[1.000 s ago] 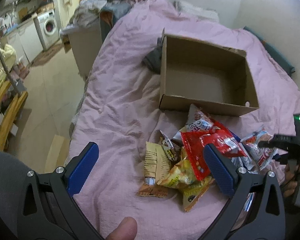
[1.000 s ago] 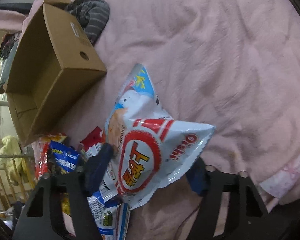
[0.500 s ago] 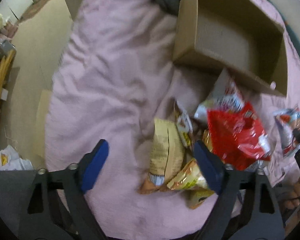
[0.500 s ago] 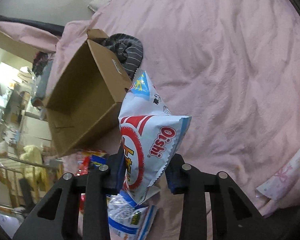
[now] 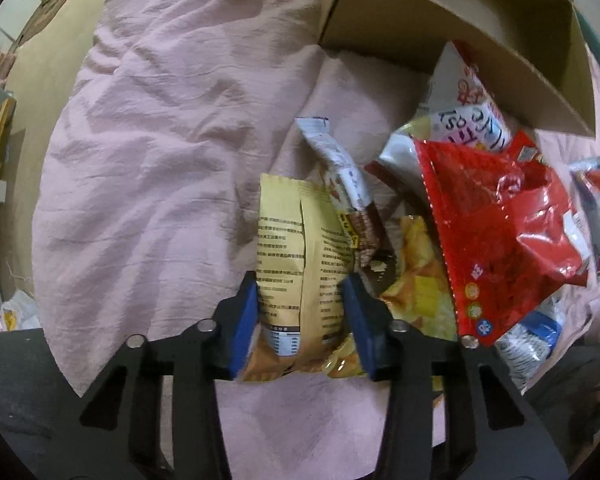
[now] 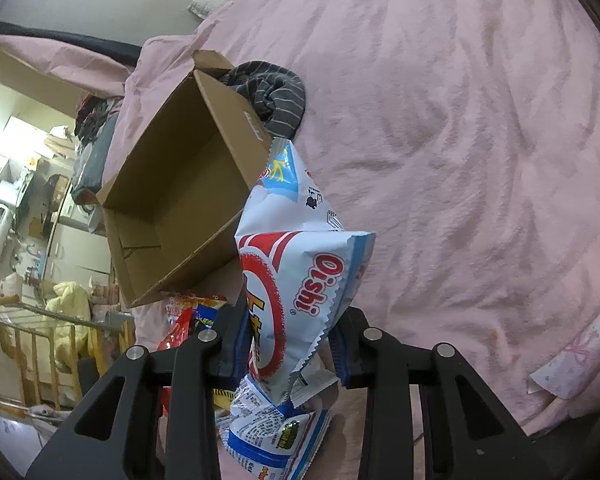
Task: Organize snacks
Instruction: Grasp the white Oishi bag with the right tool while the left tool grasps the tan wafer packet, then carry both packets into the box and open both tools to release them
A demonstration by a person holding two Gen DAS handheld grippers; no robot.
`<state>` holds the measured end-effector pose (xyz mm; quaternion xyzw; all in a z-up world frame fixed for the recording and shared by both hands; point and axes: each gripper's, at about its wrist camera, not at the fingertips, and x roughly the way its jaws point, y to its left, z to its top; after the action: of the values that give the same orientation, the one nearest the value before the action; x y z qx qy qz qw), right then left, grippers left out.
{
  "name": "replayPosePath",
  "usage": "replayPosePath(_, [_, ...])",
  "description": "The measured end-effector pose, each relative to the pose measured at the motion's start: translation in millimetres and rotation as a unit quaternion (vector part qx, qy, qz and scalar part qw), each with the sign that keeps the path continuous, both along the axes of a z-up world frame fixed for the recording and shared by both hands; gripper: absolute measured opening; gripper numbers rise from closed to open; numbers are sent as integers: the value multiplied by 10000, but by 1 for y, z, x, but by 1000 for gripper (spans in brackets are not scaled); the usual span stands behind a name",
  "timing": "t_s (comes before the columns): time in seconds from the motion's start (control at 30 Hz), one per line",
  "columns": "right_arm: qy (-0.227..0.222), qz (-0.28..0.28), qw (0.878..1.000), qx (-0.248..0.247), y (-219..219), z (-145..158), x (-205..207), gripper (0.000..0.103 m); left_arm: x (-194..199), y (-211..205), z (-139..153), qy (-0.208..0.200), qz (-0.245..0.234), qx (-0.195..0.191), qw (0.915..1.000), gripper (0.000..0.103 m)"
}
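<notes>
Lying on the pink bedcover is a heap of snack bags. A tan snack bag sits at its left edge, and my left gripper points straight down over it. Its jaws are closing, with the blue pads pressing both sides of that bag. A red bag, a yellow chip bag and a narrow white packet lie beside it. My right gripper is shut on a white, red and blue Oishi bag, held up off the bed. The open cardboard box stands empty behind it.
The box's near wall borders the heap. A grey striped cloth lies behind the box. Another white and blue bag lies under the right gripper. Floor, wooden rails and household clutter lie beyond the bed's left edge.
My left gripper came down onto the heap and its wide-open jaws closed around the tan bag. My right gripper closed on the Oishi bag and lifted it, tilting upward.
</notes>
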<state>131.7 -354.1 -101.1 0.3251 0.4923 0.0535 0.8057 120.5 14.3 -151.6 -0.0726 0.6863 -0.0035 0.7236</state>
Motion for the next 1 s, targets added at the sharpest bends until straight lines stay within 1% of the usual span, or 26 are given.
replayPosePath(0.03, [-12,14,10000,-12,0,1,0,35,-1,-1,0,-11,-3,6,10000,27])
replayPosePath(0.07, [-16,16,10000,-17,1,1,-1,35,-2,-2,1,-15,-19,24,10000,23])
replayPosePath(0.1, [-23,11,10000,-7,0,1,-1,34,-4,-3,2,-52,-38,59,10000,21])
replayPosePath(0.27, [-36,-18,10000,11,-3,2,-3,34,-4,-1,23,-367,54,295,9989,18])
replayPosePath(0.37, [-75,-4,10000,16,-2,4,-3,34,-3,11,35,-490,162,458,9976,18])
replayPosePath(0.47, [-172,10,9998,-55,0,9,-3,35,-1,25,50,-651,332,521,9960,18])
replayPosePath(0.53, [-268,-9,9996,-114,0,13,-5,34,2,31,63,-840,400,514,9943,18])
replayPosePath(0.63, [-559,-95,9981,-259,0,26,-9,35,11,33,84,-1153,448,492,9911,18])
replayPosePath(0.73, [-964,-169,9944,-401,0,43,-15,34,23,30,107,-1516,444,390,9867,18])
replayPosePath(0.83, [-1355,-174,9900,-343,2,58,-19,34,33,24,131,-1917,346,268,9805,18])
replayPosePath(0.9, [-1582,-101,9871,-239,5,66,-20,35,45,20,141,-2110,260,235,9769,18])
replayPosePath(1.0, [-1705,9,9851,-234,12,73,-15,34,52,6,157,-2381,60,242,9709,18])
